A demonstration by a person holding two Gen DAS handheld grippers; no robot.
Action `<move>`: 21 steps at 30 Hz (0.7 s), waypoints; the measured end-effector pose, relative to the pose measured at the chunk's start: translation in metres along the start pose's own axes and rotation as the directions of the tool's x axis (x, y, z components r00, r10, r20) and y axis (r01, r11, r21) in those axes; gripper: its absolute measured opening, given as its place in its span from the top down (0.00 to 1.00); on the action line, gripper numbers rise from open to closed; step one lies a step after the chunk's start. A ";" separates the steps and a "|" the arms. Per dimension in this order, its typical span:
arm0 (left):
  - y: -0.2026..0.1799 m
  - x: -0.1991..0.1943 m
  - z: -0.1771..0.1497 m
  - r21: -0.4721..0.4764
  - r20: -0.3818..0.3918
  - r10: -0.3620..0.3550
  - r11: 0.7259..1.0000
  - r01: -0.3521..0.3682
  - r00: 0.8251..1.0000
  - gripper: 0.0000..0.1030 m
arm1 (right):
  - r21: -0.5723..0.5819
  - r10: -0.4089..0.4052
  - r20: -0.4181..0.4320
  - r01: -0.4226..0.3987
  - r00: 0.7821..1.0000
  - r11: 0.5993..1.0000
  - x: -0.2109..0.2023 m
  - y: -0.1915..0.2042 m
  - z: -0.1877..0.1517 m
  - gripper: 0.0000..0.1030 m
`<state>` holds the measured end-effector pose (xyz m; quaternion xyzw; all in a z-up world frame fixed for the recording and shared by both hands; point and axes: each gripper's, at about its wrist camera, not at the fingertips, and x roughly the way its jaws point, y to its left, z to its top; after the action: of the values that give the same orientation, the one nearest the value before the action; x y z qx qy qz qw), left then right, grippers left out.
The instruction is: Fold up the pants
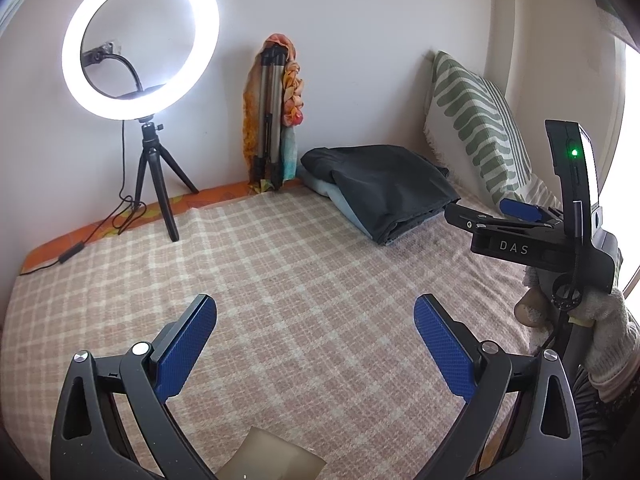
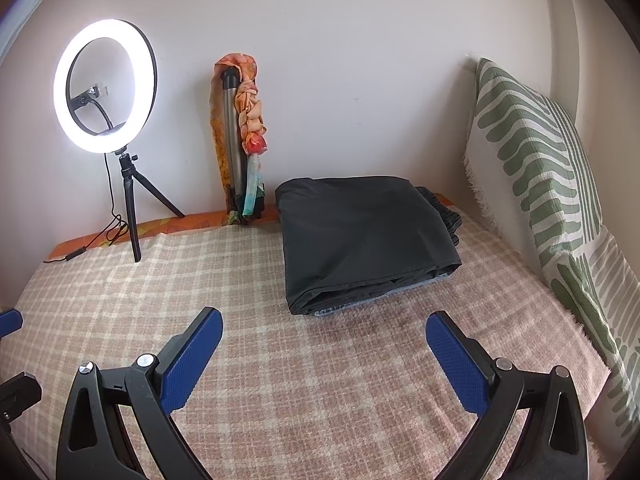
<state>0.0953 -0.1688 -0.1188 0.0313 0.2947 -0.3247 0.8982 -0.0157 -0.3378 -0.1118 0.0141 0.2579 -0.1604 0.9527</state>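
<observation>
Dark grey pants [image 2: 364, 236] lie folded into a flat rectangle at the back of the bed, on top of a light blue folded garment [image 1: 336, 198] whose edge shows beneath. The same dark pants [image 1: 384, 188] appear at the back right in the left wrist view. My right gripper [image 2: 324, 328] is open, hovering over the checked blanket just in front of the pile, nothing between its blue pads. My left gripper [image 1: 316, 312] is open over bare blanket, further left. The right gripper's body [image 1: 532, 236] shows at the right, held by a gloved hand [image 1: 600, 328].
A pink and cream checked blanket [image 2: 280, 380] covers the bed. A lit ring light [image 1: 140, 44] on a small tripod stands back left with its cable trailing. A folded tripod wrapped in colourful cloth [image 2: 240, 136] leans on the wall. A green-patterned pillow [image 2: 540, 168] stands at right.
</observation>
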 end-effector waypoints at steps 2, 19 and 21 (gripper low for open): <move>0.000 -0.001 0.000 0.000 0.001 0.001 1.000 -0.001 1.000 0.04 | -0.001 0.001 0.000 -0.001 1.000 1.000 0.000 0.000 0.000 0.00; 0.002 -0.005 0.002 0.001 0.005 0.003 1.000 -0.003 1.000 0.04 | -0.009 0.002 -0.003 -0.002 1.000 1.000 0.002 0.002 -0.002 0.00; 0.002 -0.006 0.003 0.003 0.005 0.003 1.000 -0.003 1.000 0.04 | -0.008 0.002 -0.002 -0.002 1.000 1.000 0.002 0.003 -0.002 0.00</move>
<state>0.0940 -0.1647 -0.1137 0.0323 0.2917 -0.3239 0.8994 -0.0142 -0.3355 -0.1147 0.0107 0.2597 -0.1582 0.9526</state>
